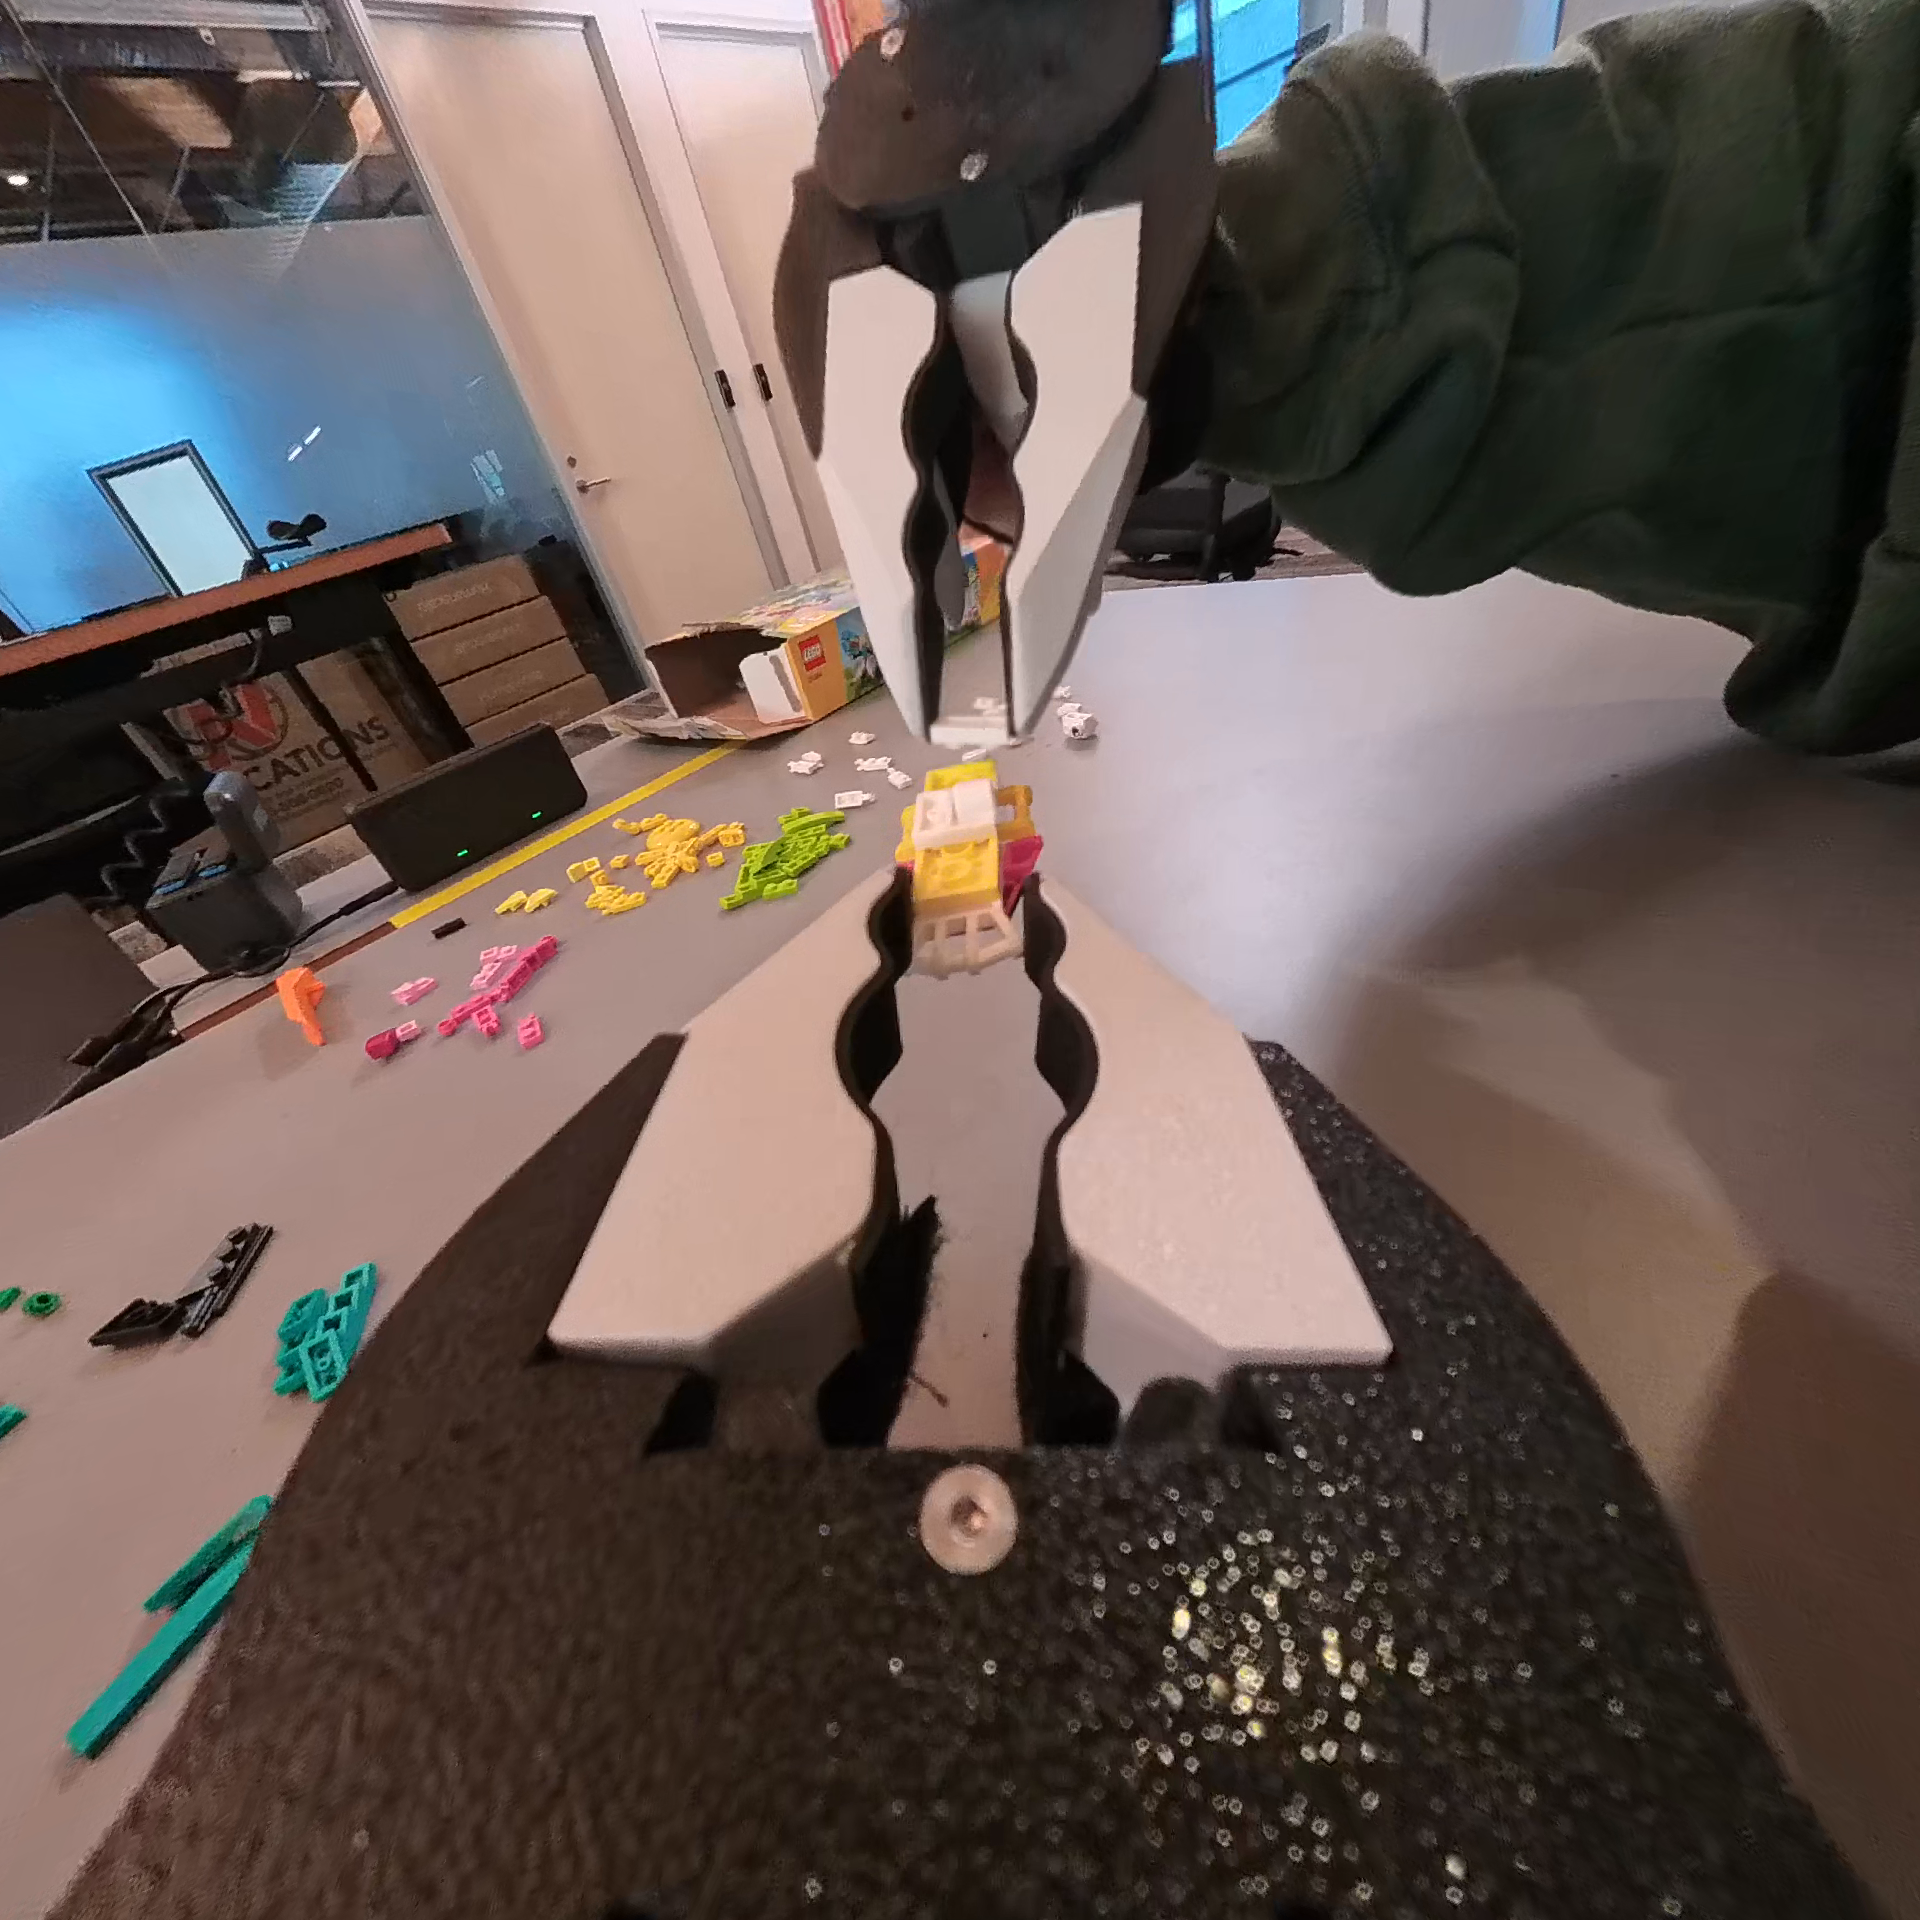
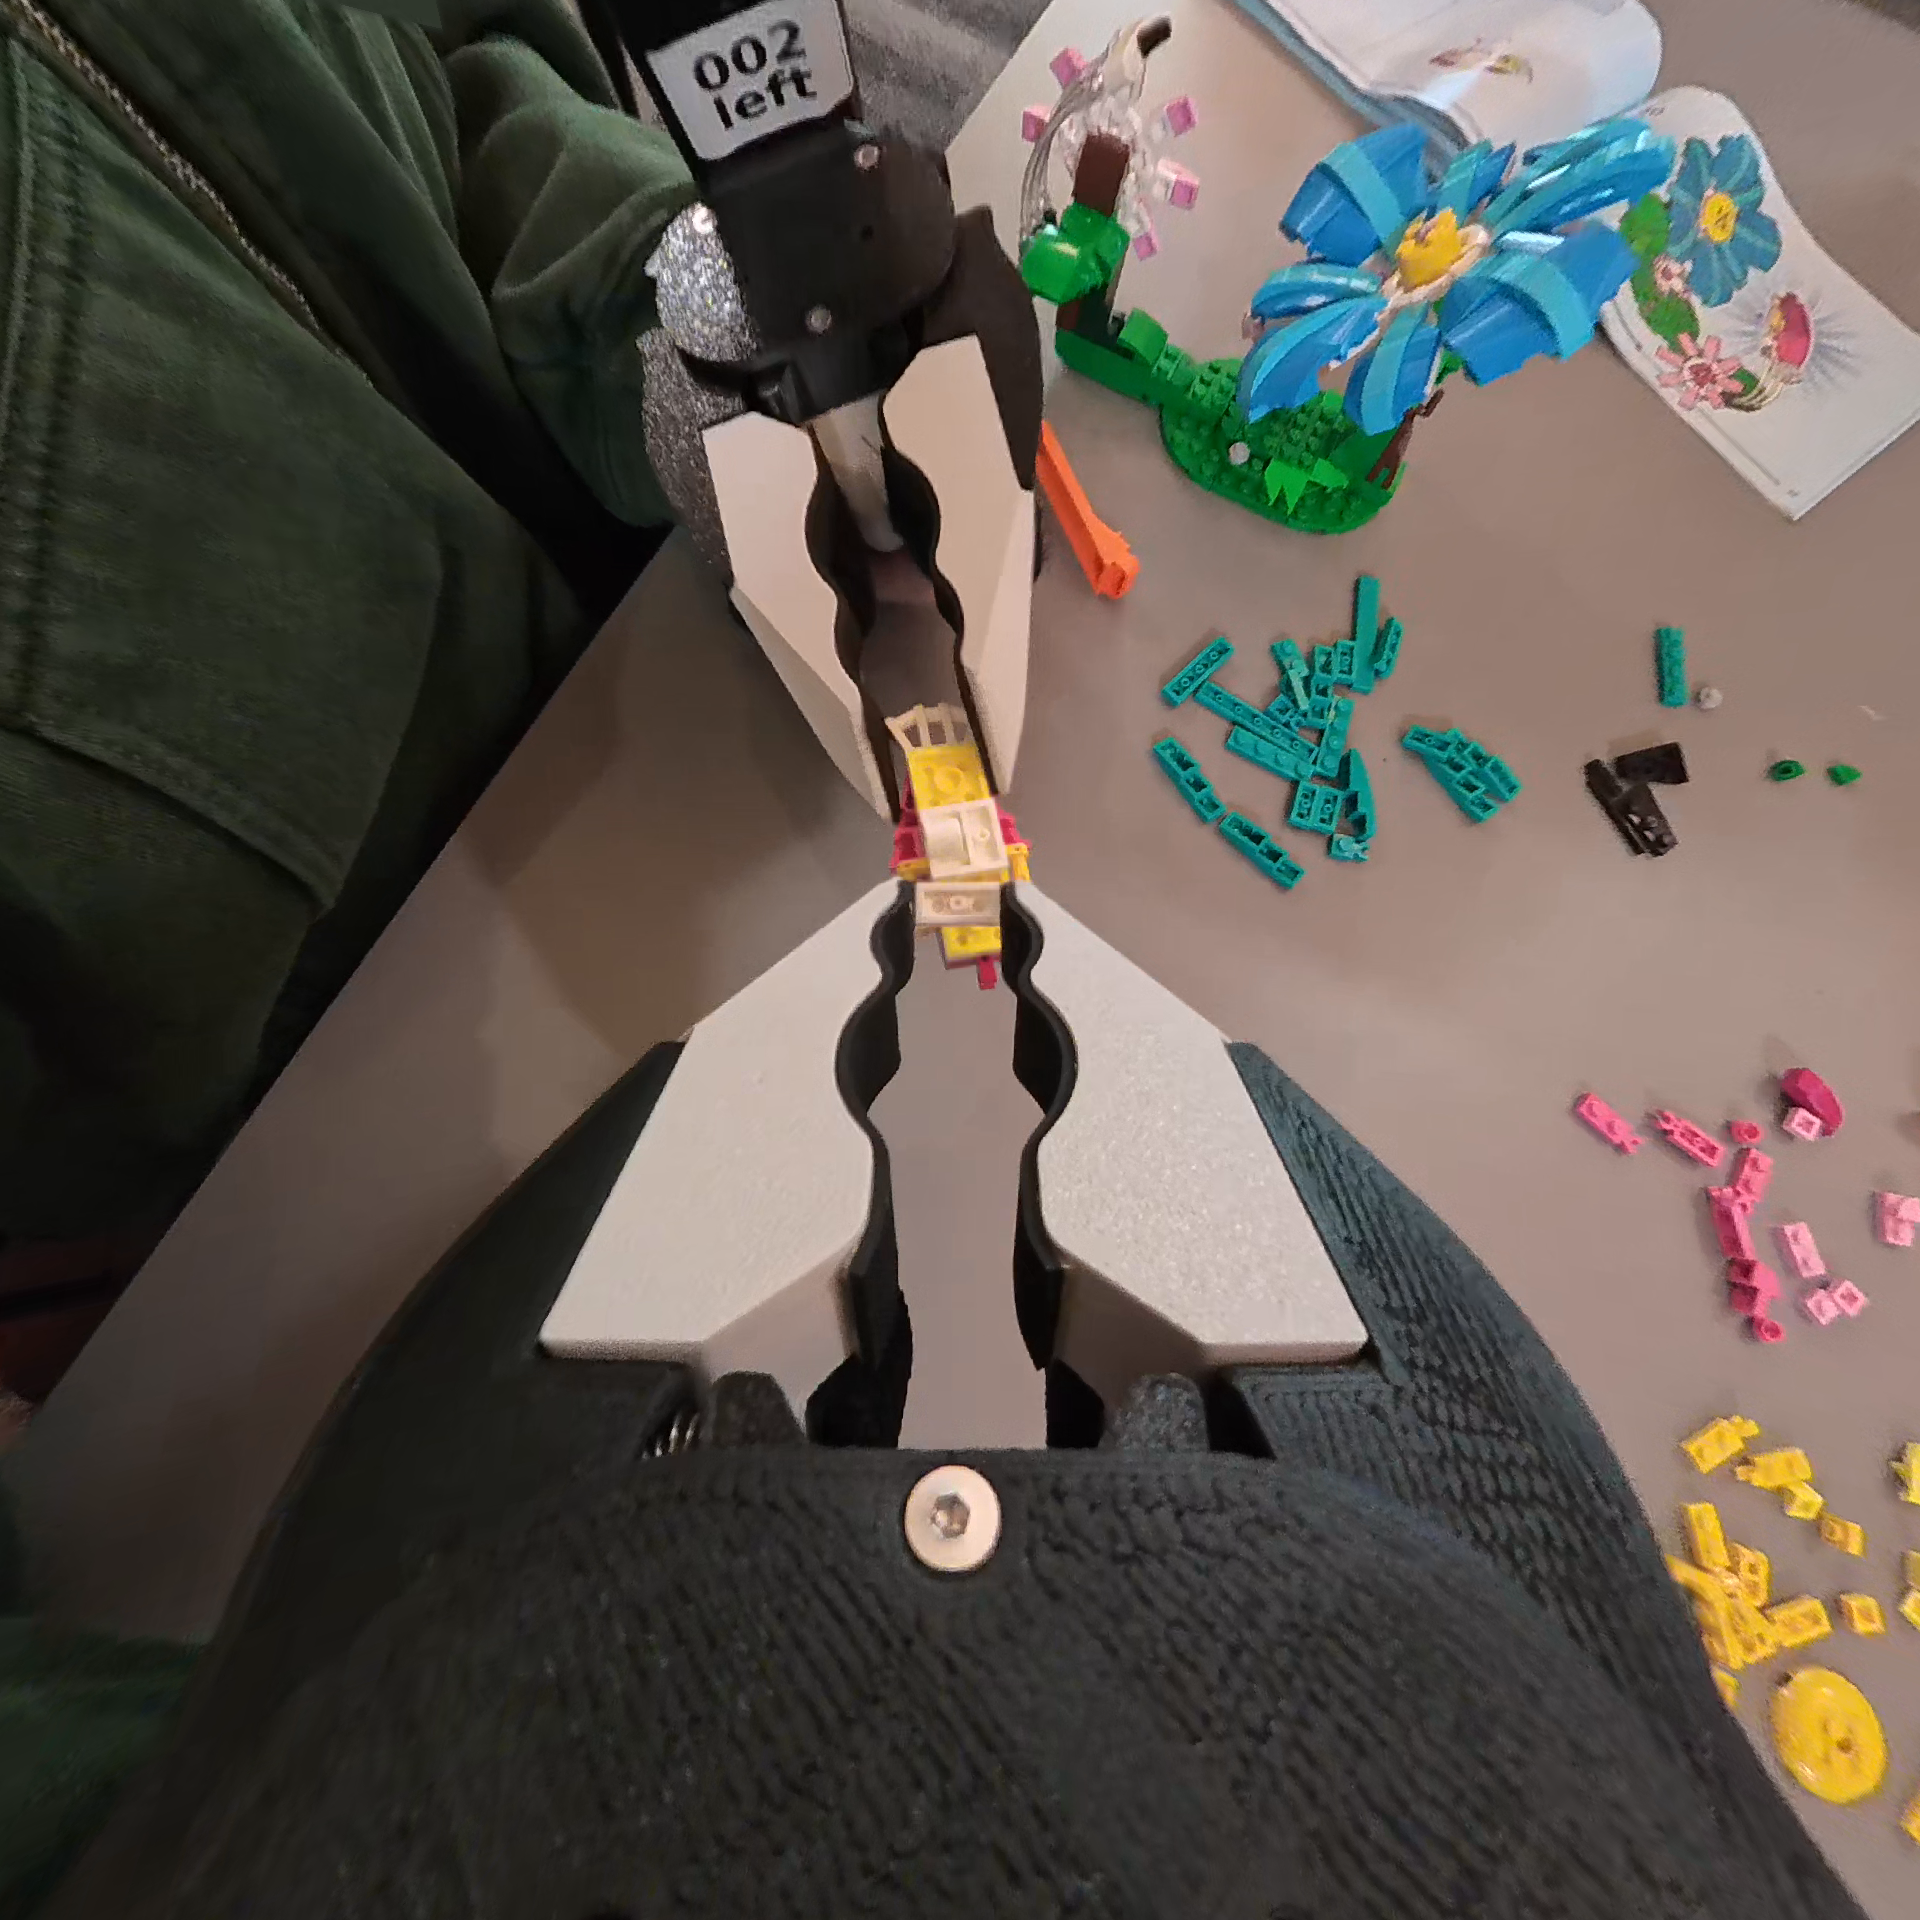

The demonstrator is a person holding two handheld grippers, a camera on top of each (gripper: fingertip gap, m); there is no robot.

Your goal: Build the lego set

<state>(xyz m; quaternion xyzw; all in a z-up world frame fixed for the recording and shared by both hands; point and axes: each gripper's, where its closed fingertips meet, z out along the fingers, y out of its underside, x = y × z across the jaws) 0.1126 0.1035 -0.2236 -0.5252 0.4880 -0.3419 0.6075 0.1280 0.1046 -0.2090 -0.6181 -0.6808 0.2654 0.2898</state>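
My left gripper (image 1: 966, 896) is shut on a small yellow, white and magenta lego assembly (image 1: 961, 868) and holds it above the grey table (image 1: 1351, 831). My right gripper (image 2: 956, 904) is shut on a small white piece (image 2: 958, 902) and holds it against the far end of the assembly (image 2: 951, 821). In the left wrist view the right gripper (image 1: 971, 722) comes down from above with the white piece (image 1: 971, 734) at its tips. In the right wrist view the left gripper (image 2: 935, 774) reaches in from the top. I cannot tell whether the white piece is seated.
A built blue flower model (image 2: 1434, 281) and an open booklet (image 2: 1766, 312) stand at the back right. An orange separator (image 2: 1086, 520) and piles of teal (image 2: 1299, 748), pink (image 2: 1756, 1226), yellow (image 2: 1766, 1558) and black (image 2: 1636, 795) pieces lie around. A lego box (image 1: 800, 665) lies beyond. Only a small space, under 4 cm, lies between the two pairs of fingers.
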